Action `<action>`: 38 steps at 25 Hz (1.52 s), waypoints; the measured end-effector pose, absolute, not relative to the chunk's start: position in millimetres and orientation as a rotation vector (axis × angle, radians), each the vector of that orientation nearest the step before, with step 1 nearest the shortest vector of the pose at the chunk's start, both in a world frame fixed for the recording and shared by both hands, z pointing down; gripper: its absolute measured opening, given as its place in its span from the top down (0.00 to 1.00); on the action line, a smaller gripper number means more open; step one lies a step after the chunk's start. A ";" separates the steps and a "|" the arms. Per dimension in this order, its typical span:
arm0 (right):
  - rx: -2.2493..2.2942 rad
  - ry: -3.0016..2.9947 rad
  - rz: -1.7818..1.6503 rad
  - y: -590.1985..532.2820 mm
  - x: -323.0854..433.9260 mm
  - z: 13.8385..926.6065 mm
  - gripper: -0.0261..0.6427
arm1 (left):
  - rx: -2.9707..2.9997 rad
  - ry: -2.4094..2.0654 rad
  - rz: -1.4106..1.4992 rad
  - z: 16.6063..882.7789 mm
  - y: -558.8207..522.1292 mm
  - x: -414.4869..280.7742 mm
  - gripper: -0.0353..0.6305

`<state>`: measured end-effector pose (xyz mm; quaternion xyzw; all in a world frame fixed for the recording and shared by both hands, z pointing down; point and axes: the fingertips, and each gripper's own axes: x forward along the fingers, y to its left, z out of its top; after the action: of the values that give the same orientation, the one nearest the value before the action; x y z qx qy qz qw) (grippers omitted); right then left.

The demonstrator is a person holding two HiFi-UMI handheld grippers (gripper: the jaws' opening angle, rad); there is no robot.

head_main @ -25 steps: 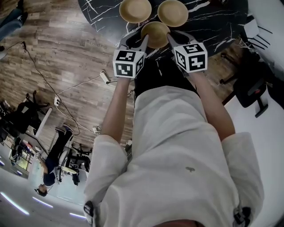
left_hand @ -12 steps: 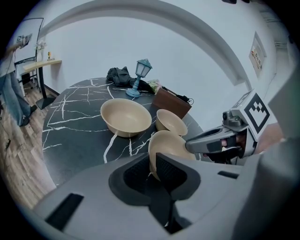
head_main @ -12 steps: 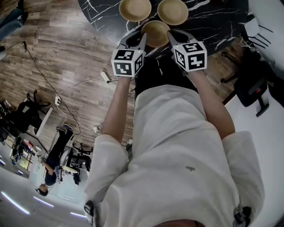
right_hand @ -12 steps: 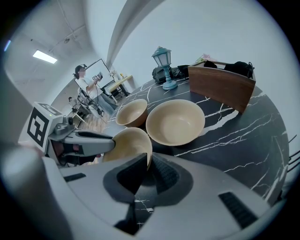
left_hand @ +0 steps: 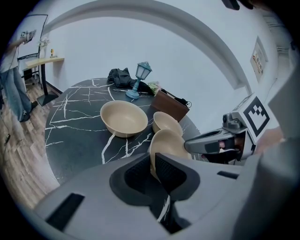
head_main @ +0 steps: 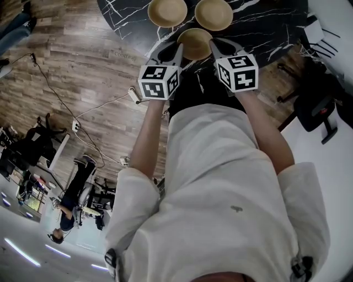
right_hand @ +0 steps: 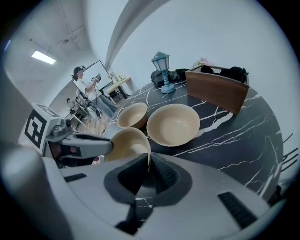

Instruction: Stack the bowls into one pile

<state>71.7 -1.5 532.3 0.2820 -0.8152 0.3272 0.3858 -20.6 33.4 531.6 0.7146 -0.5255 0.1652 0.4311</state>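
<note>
- Three matte tan round bowls stand apart on the round black marble table with white veins [head_main: 259, 33]. Each shows only its bare tan inside.
- The near bowl [head_main: 194, 42] sits at the table's six o'clock edge. The left far bowl [head_main: 167, 12] lies at its eleven o'clock and the right far bowl [head_main: 213, 14] at its one o'clock. Neither touches it.
- Beyond the bowls, towards twelve o'clock in my left gripper view, stands a small blue lantern-shaped lamp [left_hand: 142, 75]. A brown wooden box [left_hand: 168, 104] sits near it at four o'clock; what it holds I cannot tell.
- My left gripper [head_main: 175, 50] is clenched on the near bowl's rim at the bowl's nine o'clock side. In the left gripper view the thin tan rim runs between my two black pads, and both press on it.
- My right gripper [head_main: 214, 47] grasps the same rim on the opposite side, at three o'clock. In the right gripper view the rim's edge is pinched between the pads.
- Both pairs of jaws have just been closing, each with that rim between them.
- Compared with a second ago, all three bowls keep their places on the table and my hands sit at the same two spots beside the near bowl. Only the jaws have narrowed.
</note>
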 end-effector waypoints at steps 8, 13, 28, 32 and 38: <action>0.789 -2.096 0.863 -13.7 74.7 509.9 0.94 | 1.812 -1.293 0.392 509.1 24.7 -17.3 0.89; 0.840 -2.106 0.887 -24.3 71.2 497.0 0.94 | 1.847 -1.276 0.396 497.7 11.4 -21.9 0.89; 0.927 -2.118 0.896 -63.7 24.7 477.0 0.94 | 1.933 -1.252 0.397 475.0 -45.6 -73.1 0.89; 0.930 -2.112 0.896 -69.1 8.0 478.4 0.94 | 1.933 -1.243 0.395 477.0 -53.3 -90.0 0.89; 0.942 -2.097 0.902 -75.4 -9.1 483.7 0.94 | 1.932 -1.219 0.404 484.0 -59.1 -106.8 0.89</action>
<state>-9.1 -75.4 483.7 0.3602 -0.8015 0.3450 0.3298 -106.8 -59.1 484.0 0.7636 -0.4817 0.1595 0.3994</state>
